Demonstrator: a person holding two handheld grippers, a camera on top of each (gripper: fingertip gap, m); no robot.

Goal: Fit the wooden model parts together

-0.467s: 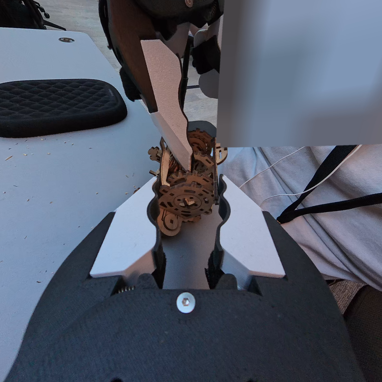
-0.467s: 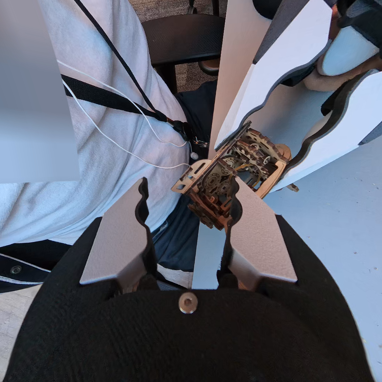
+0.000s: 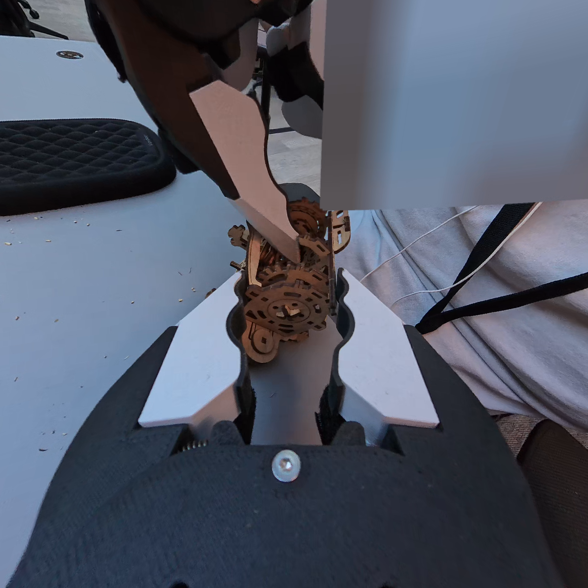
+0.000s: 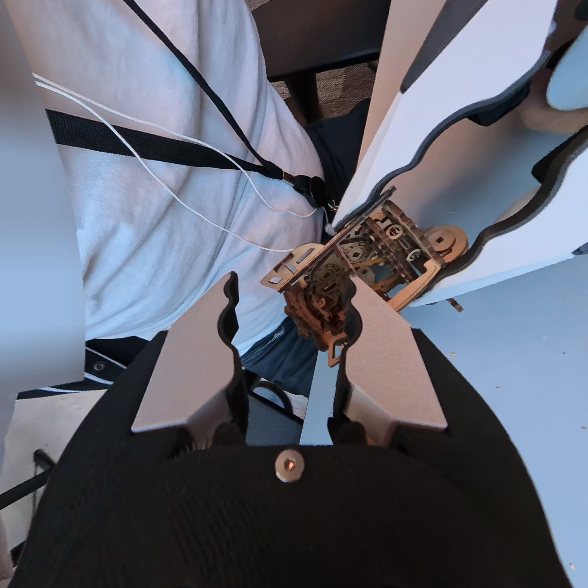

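Both jaws mattered: our left gripper [image 3: 288, 305] pinched the wooden gear model [image 3: 286, 305], our right gripper [image 4: 291, 305] spread wide, one finger [image 4: 378, 346] prying inside; we feared snapping thin gears.

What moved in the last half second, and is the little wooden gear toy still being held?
Almost nothing moved. The left gripper still clamps the wooden model at the table edge. The right gripper stays open, one finger pressed into the model's top; it has shifted slightly at most. Nothing was grabbed or let go.

Left hand-held gripper [image 3: 288, 305] clamping wooden model [image 3: 288, 299], right hand-held gripper's finger [image 3: 254, 178] touching it
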